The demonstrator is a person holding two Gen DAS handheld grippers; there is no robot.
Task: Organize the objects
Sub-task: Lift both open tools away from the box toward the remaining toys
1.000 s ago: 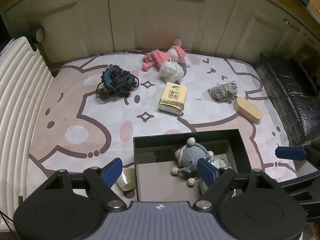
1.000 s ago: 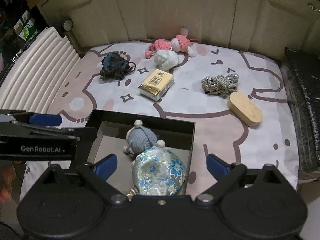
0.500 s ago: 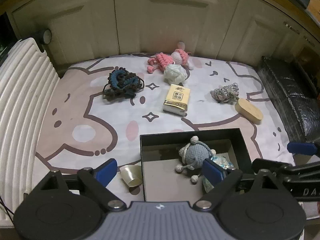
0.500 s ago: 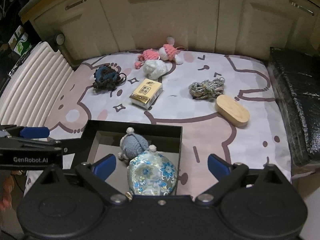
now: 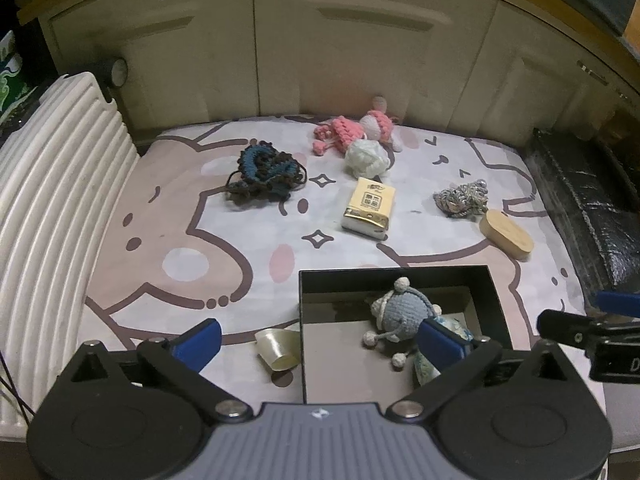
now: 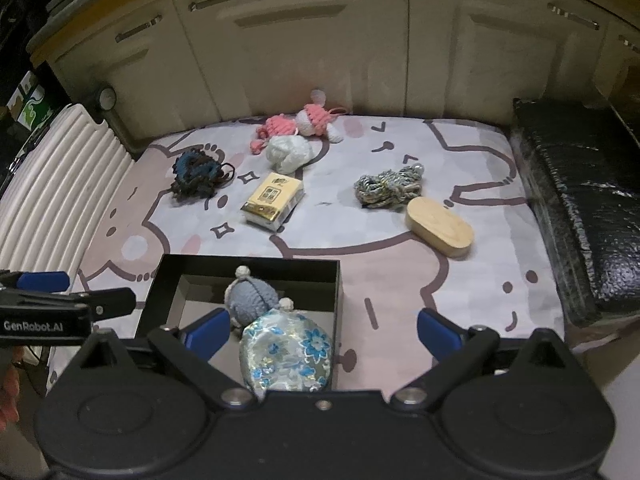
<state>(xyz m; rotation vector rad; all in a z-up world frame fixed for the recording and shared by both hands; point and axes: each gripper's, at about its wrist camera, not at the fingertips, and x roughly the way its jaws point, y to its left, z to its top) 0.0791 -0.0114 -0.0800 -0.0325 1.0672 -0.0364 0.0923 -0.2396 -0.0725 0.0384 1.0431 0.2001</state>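
A black open box (image 5: 494, 296) (image 6: 280, 270) sits at the near edge of the cartoon mat and holds a grey crochet doll (image 5: 402, 312) (image 6: 252, 300) and a blue flowered pouch (image 6: 286, 354). On the mat lie a dark blue crochet piece (image 5: 264, 170), a pink crochet doll (image 5: 356, 130), a white yarn ball (image 5: 366, 158), a yellow tissue pack (image 5: 370, 208), a silver cord bundle (image 5: 462, 198) and a wooden oval case (image 5: 506, 234). My left gripper (image 5: 320, 338) is open and empty above the box's left edge. My right gripper (image 6: 324, 334) is open and empty above the box's right side.
A small clear tape roll (image 5: 276, 348) lies left of the box. A white ribbed panel (image 5: 48, 216) borders the mat on the left, a black foil cushion (image 5: 588, 200) on the right, cream cabinet doors (image 5: 320, 48) behind.
Both grippers have drawn back and up from the mat, so the box and objects look farther away. Nothing on the mat has moved.
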